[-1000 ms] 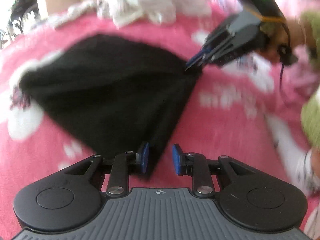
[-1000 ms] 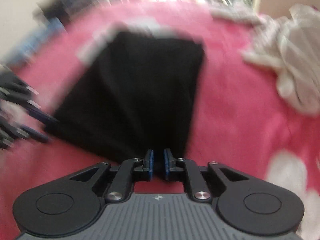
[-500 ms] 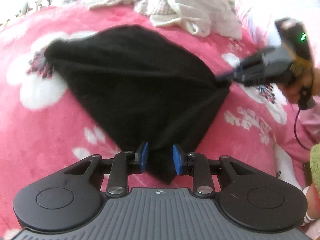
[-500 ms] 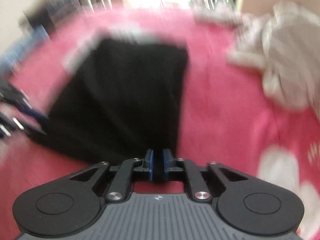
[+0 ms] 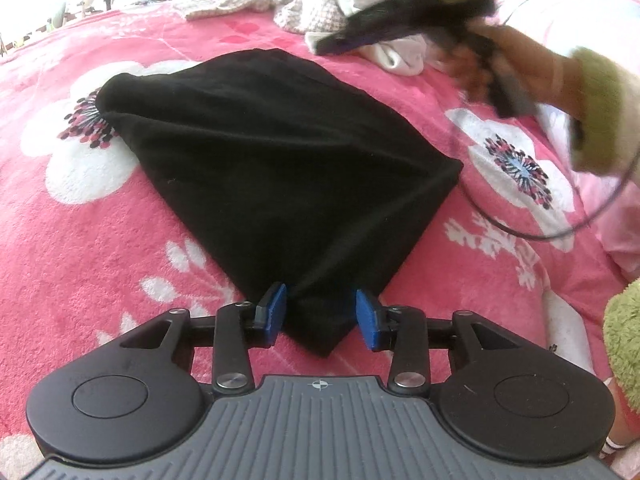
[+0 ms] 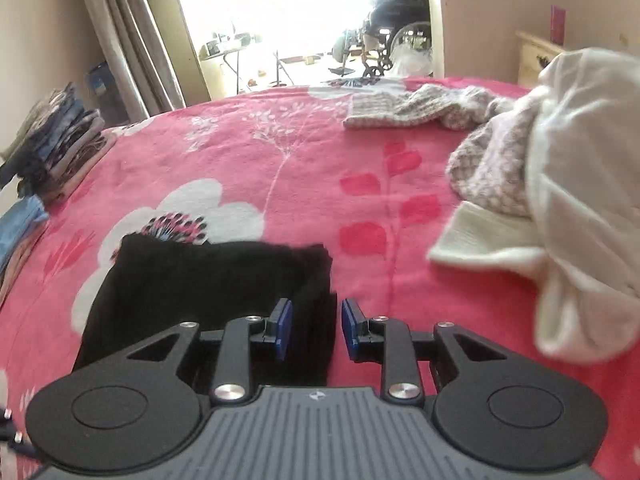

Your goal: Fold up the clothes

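Note:
A folded black garment point(image 5: 272, 152) lies flat on the pink flowered blanket point(image 5: 80, 240). My left gripper point(image 5: 320, 316) is open, its blue pads point(image 5: 274, 312) standing either side of the garment's near corner without pinching it. In the left wrist view, my right gripper point(image 5: 332, 44) is raised above the far side of the bed, blurred, held by a hand in a green cuff. In the right wrist view, the right gripper point(image 6: 314, 328) is open above the black garment point(image 6: 208, 280), nothing between its pads.
A heap of white and knitted clothes point(image 6: 552, 184) lies at the right of the bed. A stack of folded clothes point(image 6: 60, 144) sits at the left edge. A black cable point(image 5: 560, 224) trails from the hand. A doorway and curtains stand beyond the bed.
The right gripper let go of the black garment's corner, opened and lifted away. The left gripper opened wider. The garment now lies flat.

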